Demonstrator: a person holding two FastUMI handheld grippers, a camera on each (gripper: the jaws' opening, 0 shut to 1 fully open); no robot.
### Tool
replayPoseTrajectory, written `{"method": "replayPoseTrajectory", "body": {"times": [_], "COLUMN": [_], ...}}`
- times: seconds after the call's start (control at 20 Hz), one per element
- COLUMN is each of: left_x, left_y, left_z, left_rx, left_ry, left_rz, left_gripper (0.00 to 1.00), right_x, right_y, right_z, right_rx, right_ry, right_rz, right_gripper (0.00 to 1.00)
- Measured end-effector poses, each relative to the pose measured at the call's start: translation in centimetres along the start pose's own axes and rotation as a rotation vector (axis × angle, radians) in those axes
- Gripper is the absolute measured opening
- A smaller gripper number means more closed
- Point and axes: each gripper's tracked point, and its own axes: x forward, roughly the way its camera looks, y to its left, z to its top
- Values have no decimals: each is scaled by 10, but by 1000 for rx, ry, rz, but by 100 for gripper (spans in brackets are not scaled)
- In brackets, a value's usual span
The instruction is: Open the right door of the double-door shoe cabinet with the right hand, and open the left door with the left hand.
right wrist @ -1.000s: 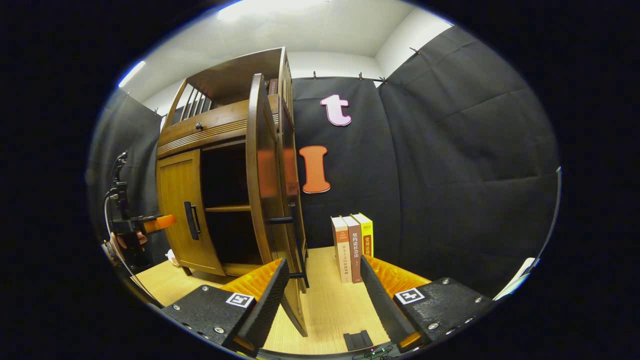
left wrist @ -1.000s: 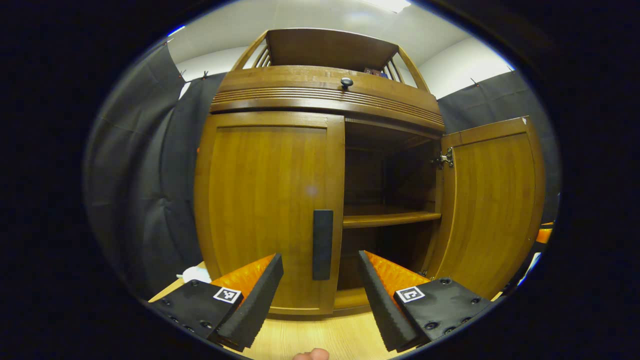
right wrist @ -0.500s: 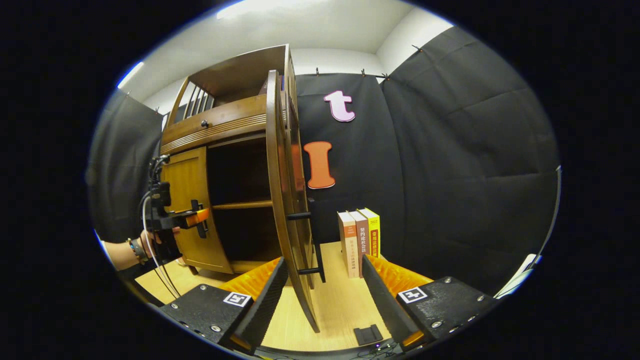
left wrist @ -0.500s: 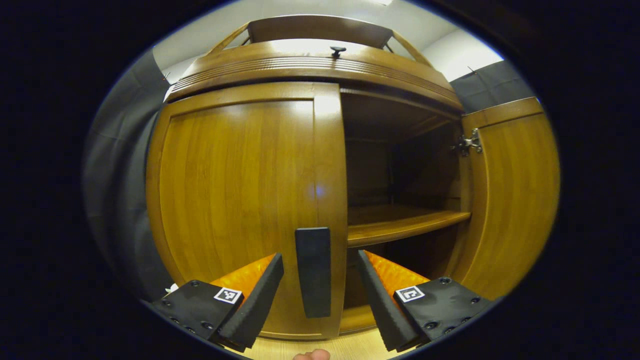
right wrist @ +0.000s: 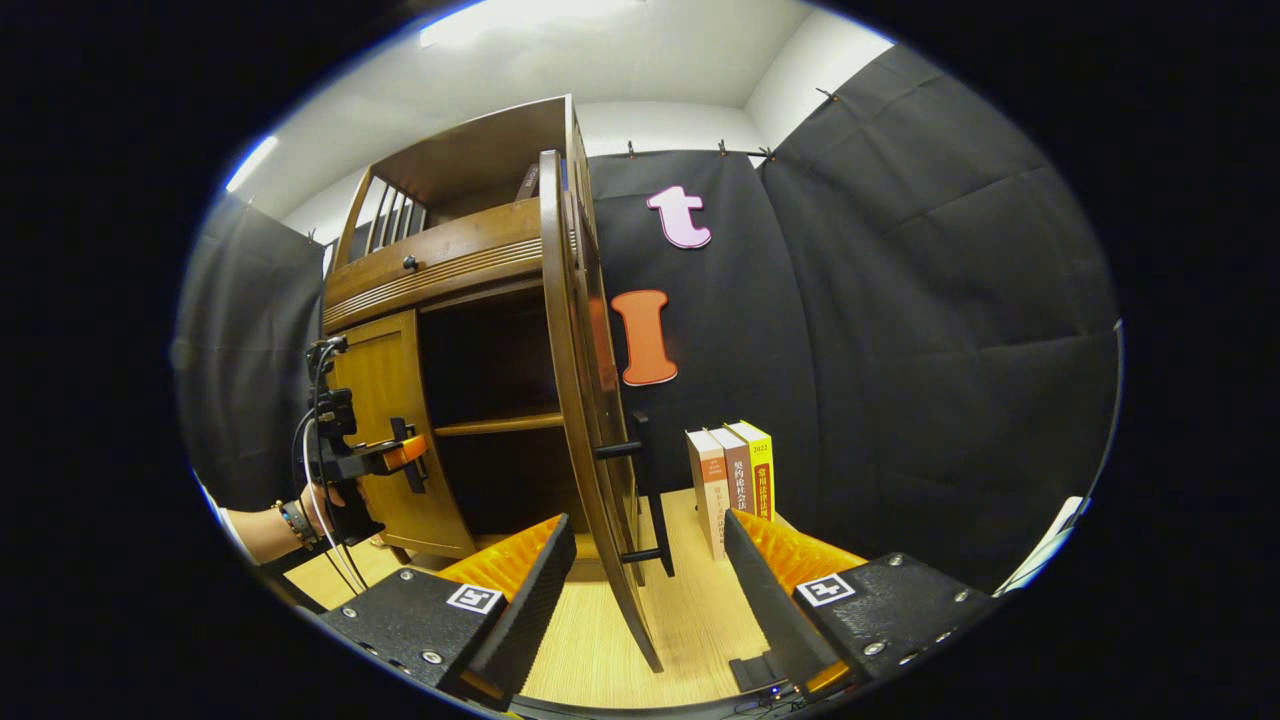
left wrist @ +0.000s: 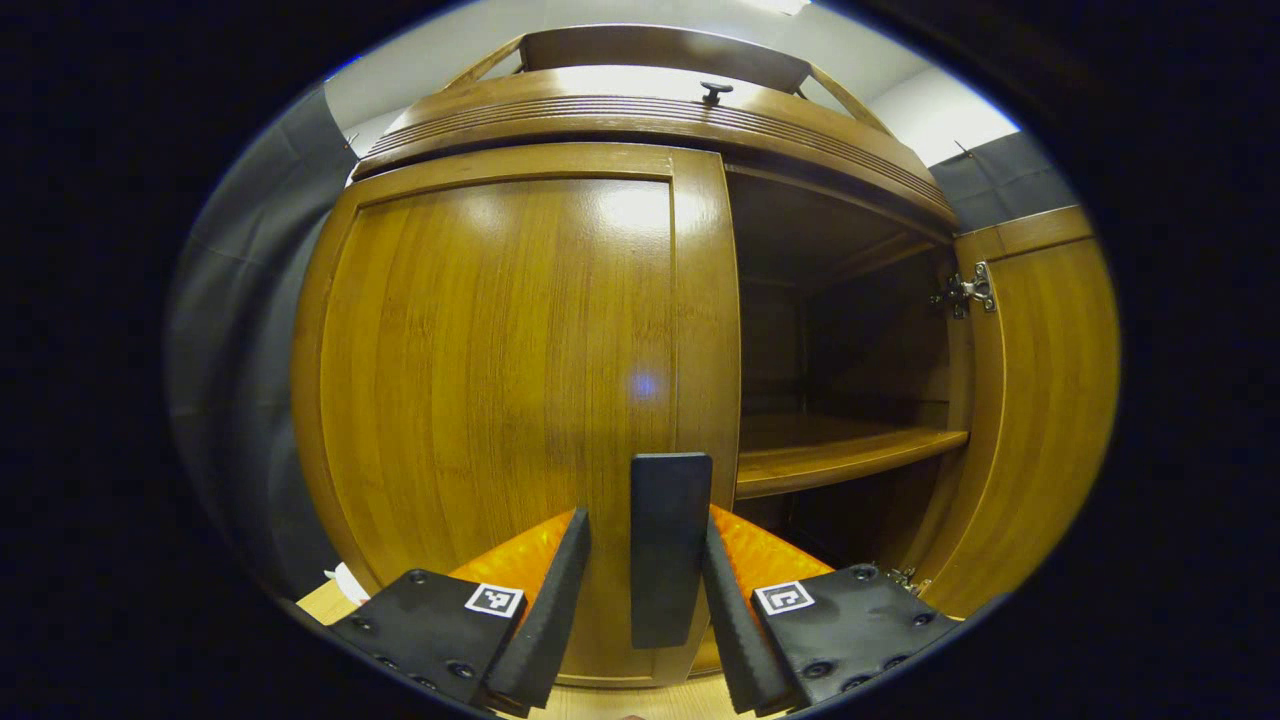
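The wooden shoe cabinet (left wrist: 640, 110) stands close ahead. Its left door (left wrist: 500, 380) is closed, and the door's black vertical handle (left wrist: 668, 545) sits between the fingers of my left gripper (left wrist: 645, 514). The right finger lies against the handle's edge, while a gap remains on the left side. In the right gripper view, a hand holds the left gripper (right wrist: 400, 455) at that handle. The right door (left wrist: 1040, 420) is swung wide open and appears edge-on (right wrist: 585, 400) with its black handle (right wrist: 640, 500). My right gripper (right wrist: 650, 522) is open, short of the door, holding nothing.
A wooden shelf (left wrist: 850, 455) crosses the dark open compartment. Three upright books (right wrist: 735, 485) stand on the light wooden table (right wrist: 700, 620) right of the cabinet. A small black knob (left wrist: 716, 92) sits on the drawer above the doors. A small black item (right wrist: 755, 672) lies near the table's front edge.
My left gripper came up to the left door and its fingers narrowed around the black handle. The right door stayed open; my right gripper shifted only slightly.
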Motion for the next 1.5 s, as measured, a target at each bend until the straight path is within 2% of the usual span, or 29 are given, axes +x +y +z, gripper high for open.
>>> {"method": "replayPoseTrajectory", "body": {"times": [0.15,0.3,0.4,0.65,1.1,1.15,1.5], "left_x": [-3,0,-3,-19,-98,-106,-168], "left_y": [-9,-10,-10,-6,9,13,49], "left_z": [1,0,-2,1,7,8,14], "left_rx": [-13,-14,0,14,12,13,45], "left_ry": [3,5,16,20,56,55,54], "left_rz": [-24,-38,-35,35,53,57,104], "left_gripper": [39,39,35,34,33,33,32], "right_x": [3,2,1,-4,-3,-1,6], "right_y": [-1,5,4,15,29,31,45], "right_z": [-1,-2,-7,-8,-10,-10,-7], "right_rx": [3,-3,-19,-23,-28,-27,-34], "right_ry": [-4,-6,4,-4,12,12,7], "right_rz": [-18,-12,-21,-14,17,23,56], "right_gripper": [92,92,92,92,92,99,99]}}
